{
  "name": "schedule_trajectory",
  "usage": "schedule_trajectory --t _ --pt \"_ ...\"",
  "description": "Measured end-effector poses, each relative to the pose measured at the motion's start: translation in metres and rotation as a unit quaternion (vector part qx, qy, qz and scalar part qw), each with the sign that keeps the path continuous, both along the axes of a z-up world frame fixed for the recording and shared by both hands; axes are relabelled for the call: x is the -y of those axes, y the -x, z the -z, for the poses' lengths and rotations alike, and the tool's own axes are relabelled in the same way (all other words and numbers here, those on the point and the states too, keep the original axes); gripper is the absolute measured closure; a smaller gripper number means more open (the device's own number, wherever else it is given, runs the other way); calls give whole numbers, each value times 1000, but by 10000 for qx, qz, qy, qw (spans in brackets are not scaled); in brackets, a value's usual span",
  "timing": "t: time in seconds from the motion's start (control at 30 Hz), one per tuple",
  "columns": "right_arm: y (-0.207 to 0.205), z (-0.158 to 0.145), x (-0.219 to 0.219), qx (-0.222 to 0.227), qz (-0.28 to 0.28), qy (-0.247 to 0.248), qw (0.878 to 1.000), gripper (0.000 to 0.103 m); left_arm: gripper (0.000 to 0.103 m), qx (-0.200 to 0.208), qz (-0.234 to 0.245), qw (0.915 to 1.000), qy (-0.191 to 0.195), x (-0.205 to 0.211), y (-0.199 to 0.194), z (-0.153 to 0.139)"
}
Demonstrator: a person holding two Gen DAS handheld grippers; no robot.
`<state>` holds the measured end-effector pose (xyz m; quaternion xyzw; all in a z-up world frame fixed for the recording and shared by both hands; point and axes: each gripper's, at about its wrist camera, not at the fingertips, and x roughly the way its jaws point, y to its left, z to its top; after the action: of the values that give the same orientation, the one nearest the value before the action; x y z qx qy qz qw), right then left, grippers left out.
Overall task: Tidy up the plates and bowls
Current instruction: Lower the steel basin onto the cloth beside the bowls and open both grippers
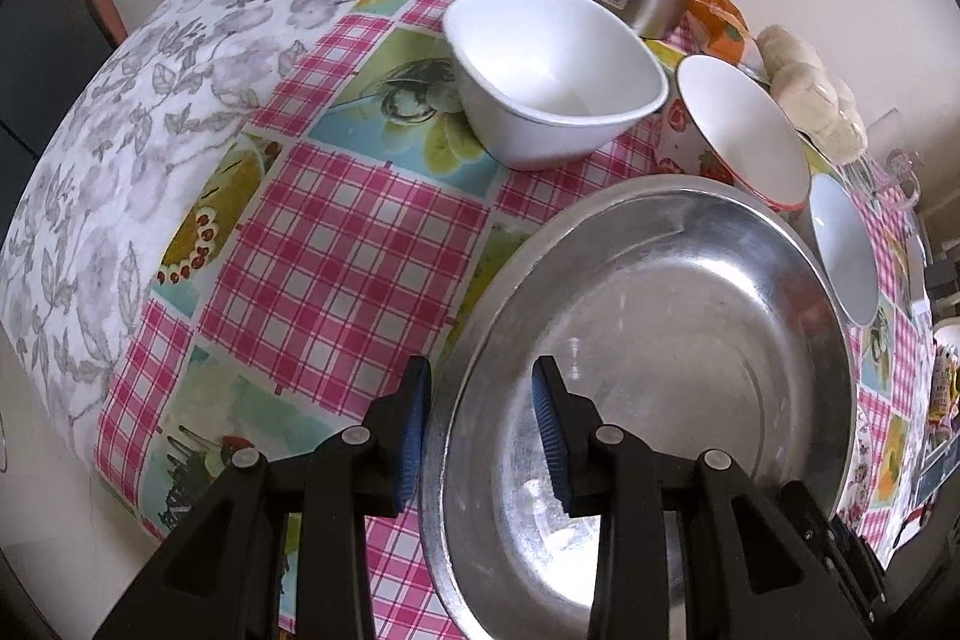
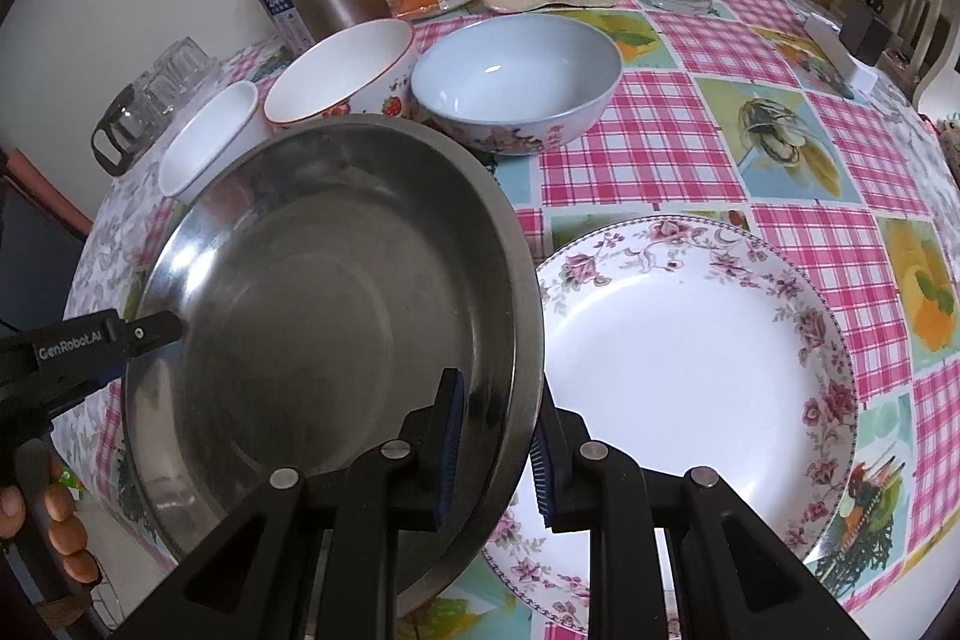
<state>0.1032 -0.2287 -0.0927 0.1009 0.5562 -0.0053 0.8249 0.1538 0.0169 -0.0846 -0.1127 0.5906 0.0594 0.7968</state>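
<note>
Both grippers straddle the steel plate [image 2: 336,298], which is tilted up off the checked tablecloth [image 1: 336,232]. The left gripper [image 1: 482,427] has one finger either side of the rim, pads not quite touching metal; the right gripper [image 2: 495,445] stands the same way on the opposite rim, so whether either truly pinches I cannot tell. Only the right wrist view shows the floral plate [image 2: 690,358] lying flat just beside, partly under the steel plate. The left view shows the square white bowl [image 1: 555,73] whole; the red-rimmed bowl [image 1: 741,136] and blue bowl [image 1: 840,250] there appear edge-on
</note>
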Motion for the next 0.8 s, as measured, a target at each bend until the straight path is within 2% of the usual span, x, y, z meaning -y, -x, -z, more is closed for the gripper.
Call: schedule_trajectory --t 0.77,0.8 --pt "1 1 -3 -144 -31 23 9999 80 61 -52 77 10000 -31 2 1 -2" --pt "1 1 -2 -139 -8 23 9999 77 61 -48 75 10000 -33 2 0 -2"
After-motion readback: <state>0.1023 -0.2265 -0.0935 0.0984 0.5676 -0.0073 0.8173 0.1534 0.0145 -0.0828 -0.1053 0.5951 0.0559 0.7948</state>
